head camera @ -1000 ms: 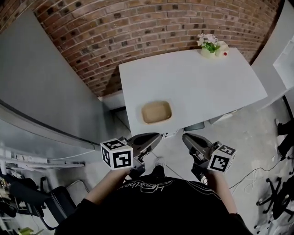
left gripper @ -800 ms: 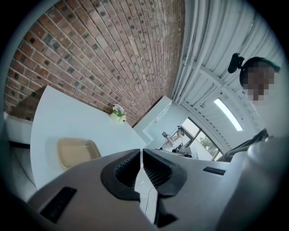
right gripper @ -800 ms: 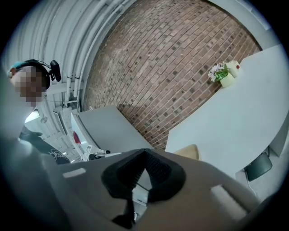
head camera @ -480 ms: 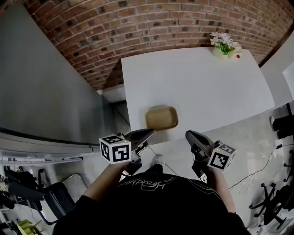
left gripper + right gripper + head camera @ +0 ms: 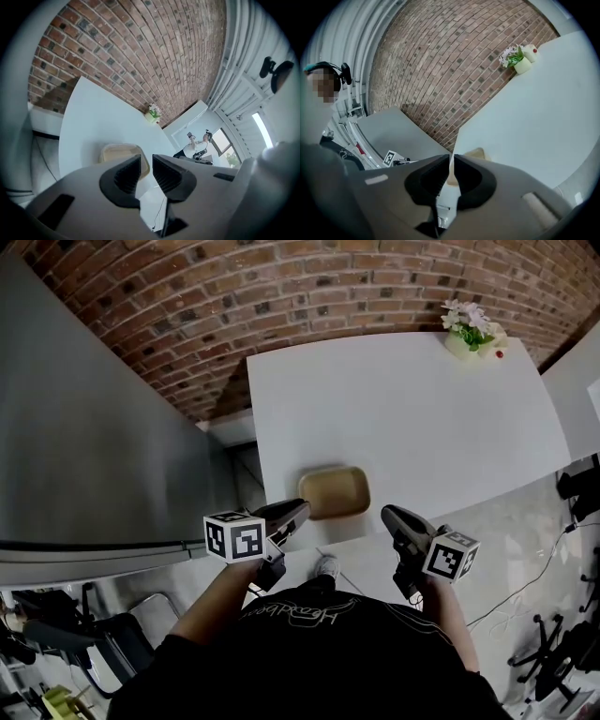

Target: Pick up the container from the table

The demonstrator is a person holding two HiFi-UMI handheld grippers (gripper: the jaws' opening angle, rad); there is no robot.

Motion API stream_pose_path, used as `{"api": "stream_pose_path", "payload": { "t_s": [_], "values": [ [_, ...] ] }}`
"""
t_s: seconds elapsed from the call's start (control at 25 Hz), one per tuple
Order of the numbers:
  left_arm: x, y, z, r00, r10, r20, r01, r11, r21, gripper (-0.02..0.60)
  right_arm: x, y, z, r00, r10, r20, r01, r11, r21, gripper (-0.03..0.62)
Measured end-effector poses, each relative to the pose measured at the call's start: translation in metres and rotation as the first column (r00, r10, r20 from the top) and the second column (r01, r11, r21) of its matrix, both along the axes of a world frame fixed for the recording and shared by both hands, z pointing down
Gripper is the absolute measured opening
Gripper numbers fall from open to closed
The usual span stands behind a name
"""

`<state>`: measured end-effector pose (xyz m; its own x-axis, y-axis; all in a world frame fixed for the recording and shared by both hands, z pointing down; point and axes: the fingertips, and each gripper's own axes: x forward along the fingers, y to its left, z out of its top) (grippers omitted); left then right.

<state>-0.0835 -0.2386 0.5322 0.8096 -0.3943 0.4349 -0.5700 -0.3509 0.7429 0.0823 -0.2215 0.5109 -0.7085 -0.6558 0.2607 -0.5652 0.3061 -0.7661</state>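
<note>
A shallow tan container [image 5: 335, 493] sits near the front edge of the white table [image 5: 403, 409]. My left gripper [image 5: 298, 512] hovers at that edge, just left of the container and apart from it. Its jaws have just been opening, and nothing is between them. In the left gripper view the container [image 5: 117, 152] lies just beyond the left gripper [image 5: 146, 159]. My right gripper [image 5: 389, 516] hangs off the table's front edge, right of the container. In the right gripper view the right gripper [image 5: 452, 159] shows only a thin slit, with the container [image 5: 474, 153] beyond it.
A small pot of flowers [image 5: 469, 334] stands at the table's far right corner. A brick wall [image 5: 281, 287] runs behind the table and a grey panel [image 5: 94, 427] stands to its left. Office chairs [image 5: 562, 652] are on the floor at the right. A person [image 5: 197, 146] stands far off.
Both grippers have moved forward and down towards the table's front edge, closing in on the container from either side. The container has not moved on the table.
</note>
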Motion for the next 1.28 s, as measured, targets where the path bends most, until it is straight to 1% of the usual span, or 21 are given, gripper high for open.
{"api": "stream_pose_path", "payload": {
  "t_s": [0.16,0.24,0.32,0.4,0.48,0.6,0.72,0.8,0.92,1.12,1.28],
  "values": [
    [-0.009,-0.01,0.016,0.999,-0.033,0.014,0.034,0.998,-0.047,0.087,0.0,-0.011,0.015,1.0,0.008,-0.021,-0.009,1.0,-0.029,0.027],
    [-0.014,-0.012,0.026,0.999,-0.044,0.031,0.046,0.997,-0.07,0.104,0.0,-0.015,0.024,1.0,0.007,-0.03,-0.008,0.999,-0.044,0.058],
    [-0.018,-0.014,0.037,0.997,-0.053,0.05,0.057,0.994,-0.09,0.106,0.002,-0.019,0.033,0.999,0.009,-0.046,-0.011,0.998,-0.058,0.06],
    [-0.021,-0.016,0.046,0.996,-0.062,0.061,0.069,0.991,-0.111,0.127,0.002,-0.023,0.043,0.998,0.009,-0.064,-0.013,0.997,-0.076,0.06],
    [-0.025,-0.017,0.057,0.995,-0.073,0.073,0.083,0.987,-0.138,0.127,0.002,-0.026,0.055,0.997,0.004,-0.082,-0.013,0.995,-0.101,0.088],
    [-0.028,-0.017,0.069,0.993,-0.082,0.08,0.095,0.979,-0.178,0.127,0.001,-0.029,0.069,0.994,-0.003,-0.106,-0.012,0.991,-0.137,0.091],
    [-0.028,-0.021,0.074,0.991,-0.102,0.085,0.116,0.977,-0.181,0.127,-0.001,-0.035,0.078,0.995,-0.005,-0.102,-0.011,0.987,-0.157,0.091],
    [-0.027,-0.023,0.078,0.99,-0.1,0.097,0.116,0.977,-0.179,0.127,-0.002,-0.038,0.084,0.995,-0.008,-0.101,-0.009,0.986,-0.167,0.091],
    [-0.024,-0.022,0.085,0.99,-0.095,0.101,0.114,0.973,-0.199,0.127,0.0,-0.04,0.092,0.991,-0.008,-0.131,-0.016,0.983,-0.183,0.091],
    [-0.023,-0.024,0.092,0.989,-0.111,0.1,0.131,0.965,-0.226,0.126,-0.004,-0.042,0.104,0.991,-0.031,-0.133,0.002,0.978,-0.209,0.089],
    [-0.022,-0.024,0.095,0.989,-0.11,0.097,0.131,0.96,-0.247,0.126,-0.005,-0.04,0.112,0.991,-0.032,-0.127,0.002,0.974,-0.229,0.089]
  ]
}}
